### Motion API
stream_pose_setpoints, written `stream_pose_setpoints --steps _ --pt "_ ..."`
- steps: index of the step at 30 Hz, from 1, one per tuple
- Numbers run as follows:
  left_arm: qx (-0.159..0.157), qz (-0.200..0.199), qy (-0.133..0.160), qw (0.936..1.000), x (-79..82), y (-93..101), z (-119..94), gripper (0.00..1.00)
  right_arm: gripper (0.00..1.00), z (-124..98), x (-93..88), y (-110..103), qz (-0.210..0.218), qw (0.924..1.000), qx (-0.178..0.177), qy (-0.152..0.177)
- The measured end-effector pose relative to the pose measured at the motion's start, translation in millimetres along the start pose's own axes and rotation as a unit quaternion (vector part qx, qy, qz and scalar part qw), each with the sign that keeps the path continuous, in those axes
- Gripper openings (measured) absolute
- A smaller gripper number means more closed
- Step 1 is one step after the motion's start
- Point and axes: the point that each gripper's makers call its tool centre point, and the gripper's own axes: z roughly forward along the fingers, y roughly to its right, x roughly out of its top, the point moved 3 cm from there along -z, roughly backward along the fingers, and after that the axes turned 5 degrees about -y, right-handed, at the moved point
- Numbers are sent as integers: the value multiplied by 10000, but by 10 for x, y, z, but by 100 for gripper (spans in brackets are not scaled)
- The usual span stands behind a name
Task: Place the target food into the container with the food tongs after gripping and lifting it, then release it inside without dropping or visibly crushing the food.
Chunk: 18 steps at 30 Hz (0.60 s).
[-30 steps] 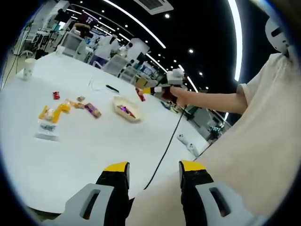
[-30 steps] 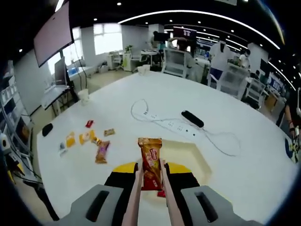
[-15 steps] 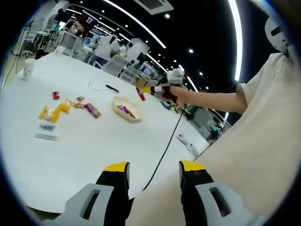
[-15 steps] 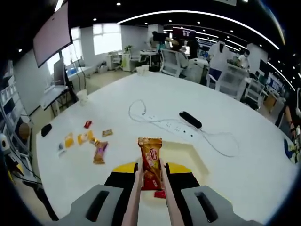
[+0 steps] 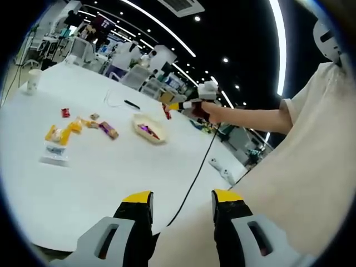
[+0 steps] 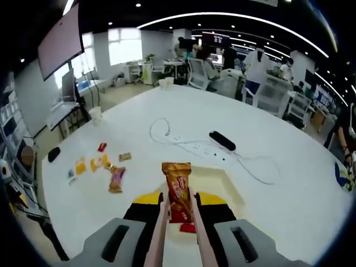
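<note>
In the left gripper view, a paper cup (image 5: 34, 81) stands at the far left of the white table (image 5: 100, 178). Right of it lie scattered snack packets (image 5: 75, 127), then a shallow container (image 5: 149, 129) with a wrapped piece inside. Above the container's right end, the right gripper (image 5: 179, 105) holds tongs with a red snack bar (image 5: 166, 112), held in a person's hand (image 5: 207, 111). The left gripper (image 5: 181, 200) sits low over the table edge, jaws apart and grasping nothing.

In the right gripper view, the same packets (image 6: 103, 165) lie at left. The right gripper (image 6: 177, 198) squeezes the tongs (image 6: 159, 233), and their tips pinch the snack bar (image 6: 177, 190) upright, lifted above the container (image 6: 222, 183). A power strip (image 6: 192, 147) and its cord lie beyond, with a dark remote (image 6: 222, 141) further right.
</note>
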Motion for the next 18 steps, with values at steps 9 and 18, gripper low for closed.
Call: stream_pose_setpoints --steps 9,18 --pt "5 -32 14 10000 -30 4 -15 41 22 26 0 58 -25 10000 -20 13" --pt "-5 -37 23 10000 -45 6 7 41 23 66 -67 99 0 10000 12 -36"
